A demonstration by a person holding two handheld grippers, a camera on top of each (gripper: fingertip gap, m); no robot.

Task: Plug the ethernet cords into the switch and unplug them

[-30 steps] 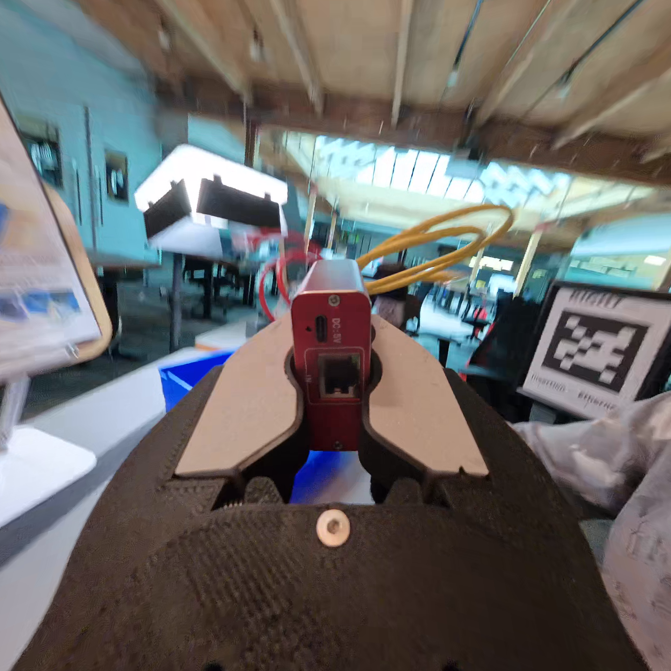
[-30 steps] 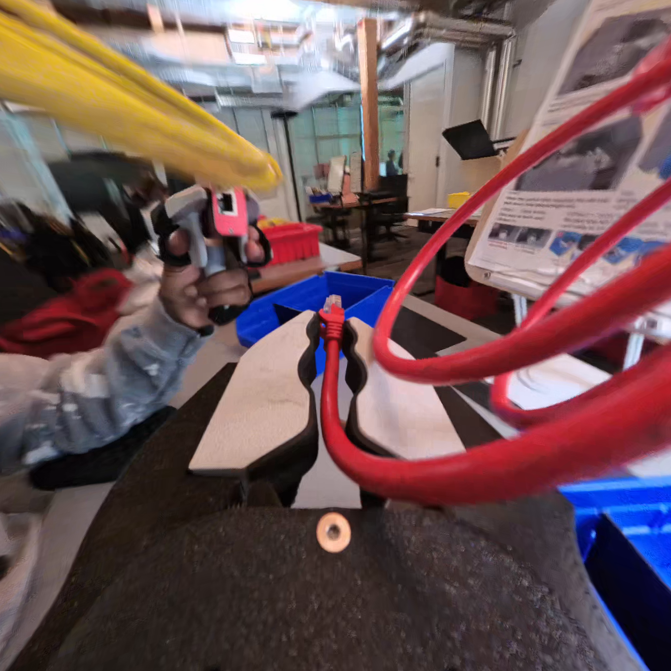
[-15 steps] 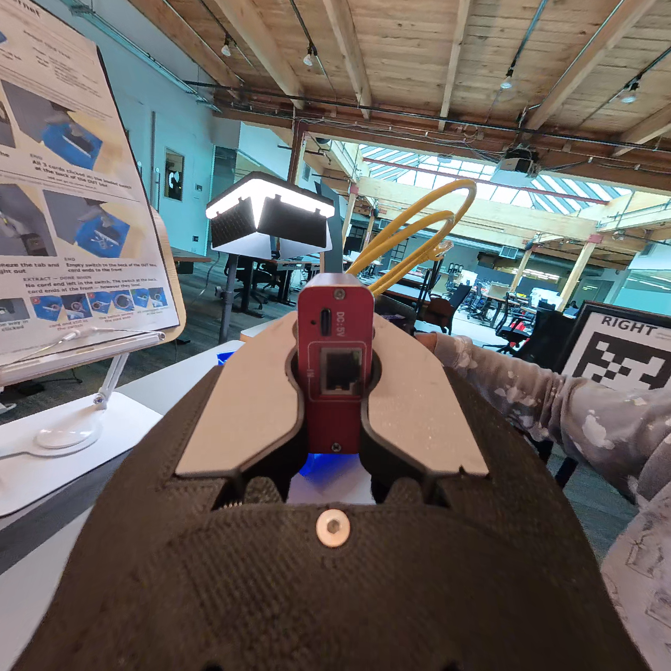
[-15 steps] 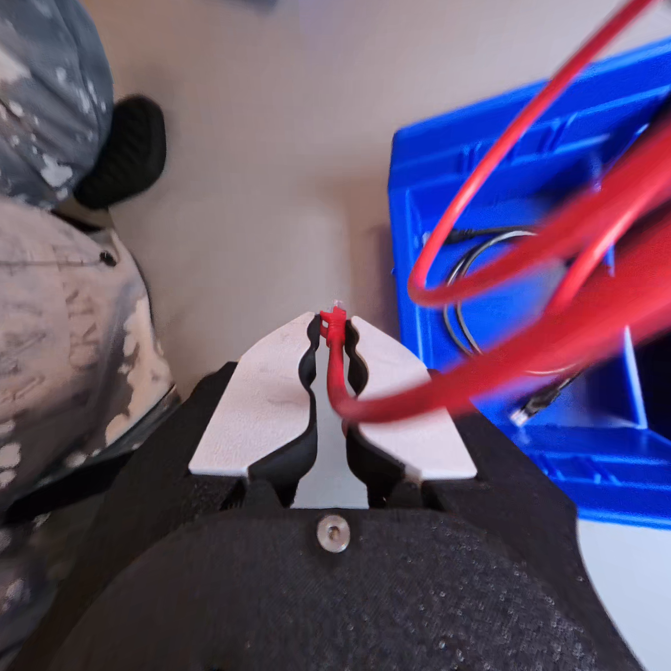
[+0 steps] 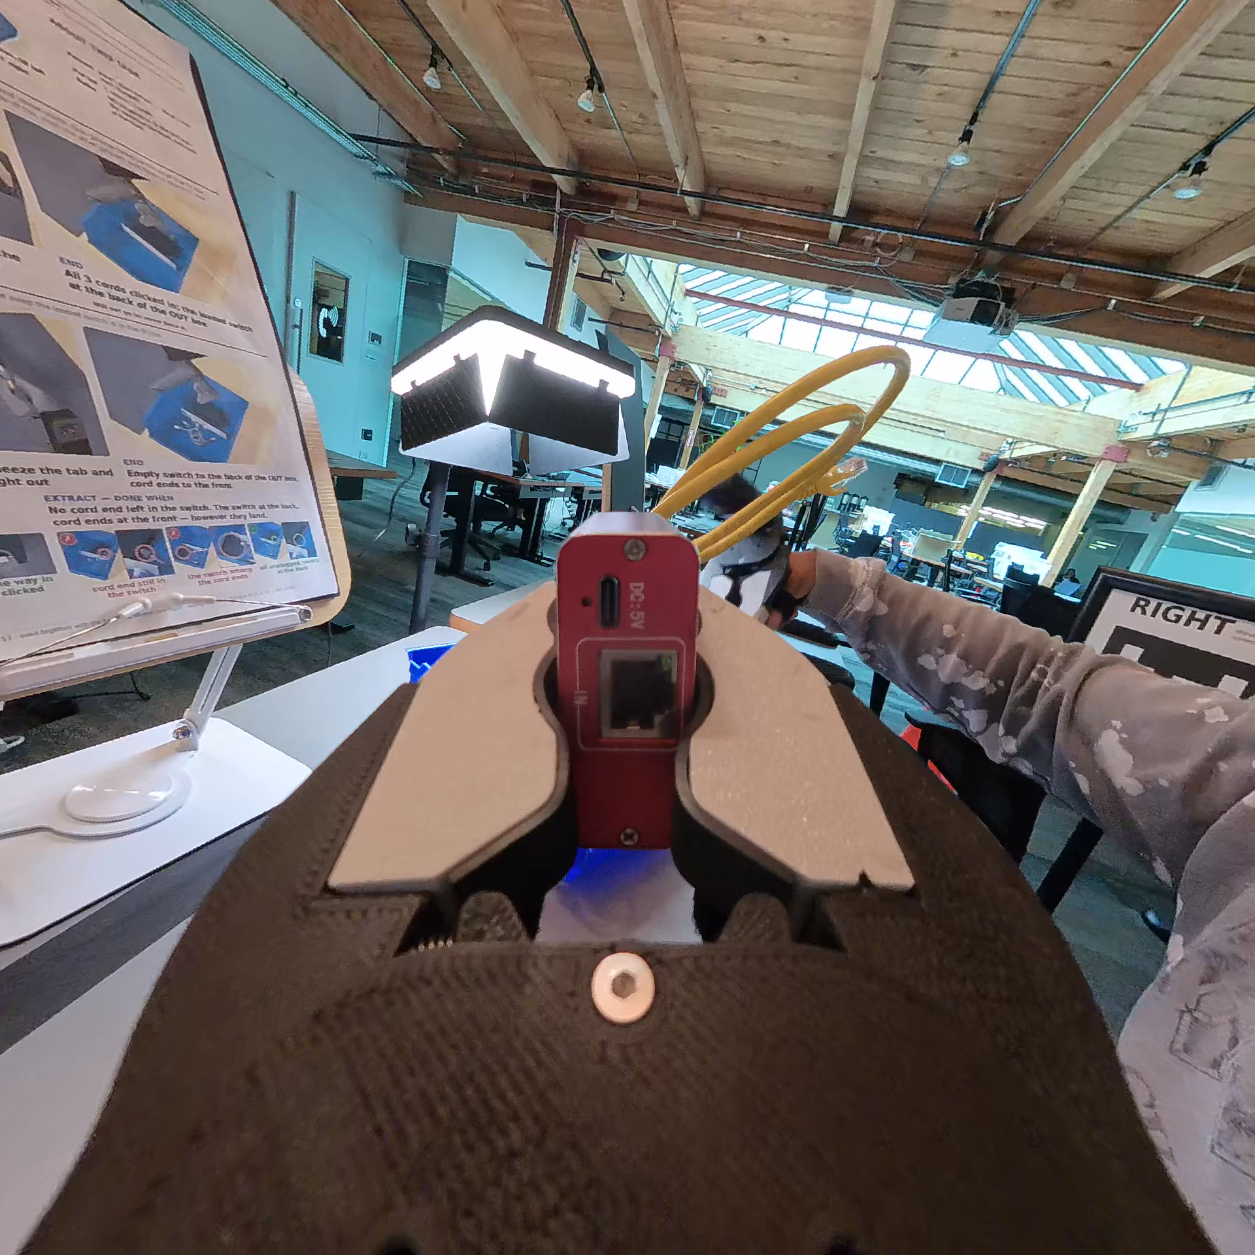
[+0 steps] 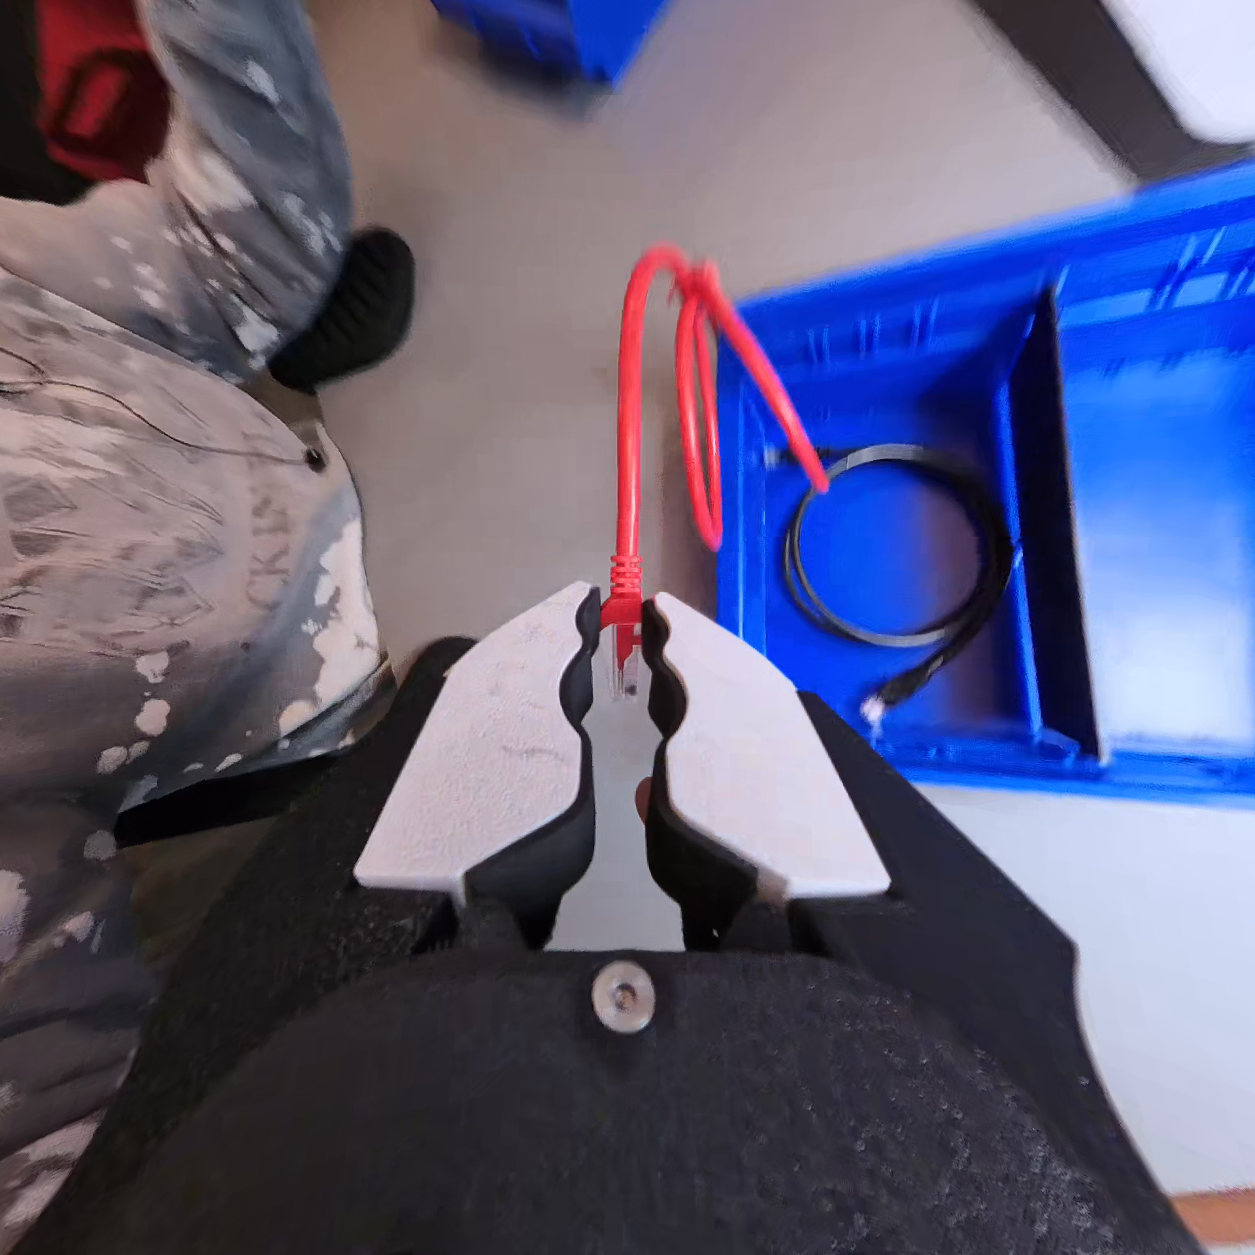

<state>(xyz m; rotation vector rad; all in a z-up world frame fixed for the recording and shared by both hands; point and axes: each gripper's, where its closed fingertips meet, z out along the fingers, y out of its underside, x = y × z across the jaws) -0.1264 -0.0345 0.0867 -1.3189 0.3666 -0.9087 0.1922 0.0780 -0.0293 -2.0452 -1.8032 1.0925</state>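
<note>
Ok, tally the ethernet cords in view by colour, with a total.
Yellow cord: 1, rising behind the switch.
Red cord: 1, plug pinched in the right hand-held gripper.
Black cord: 1, coiled in the blue bin.
Total: 3

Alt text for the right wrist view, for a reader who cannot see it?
The right gripper is shut on the plug end of a red ethernet cord, which loops away over a pale table. Beside it, a blue bin holds a coiled black cable; a person's patterned sleeve fills the left.
</note>
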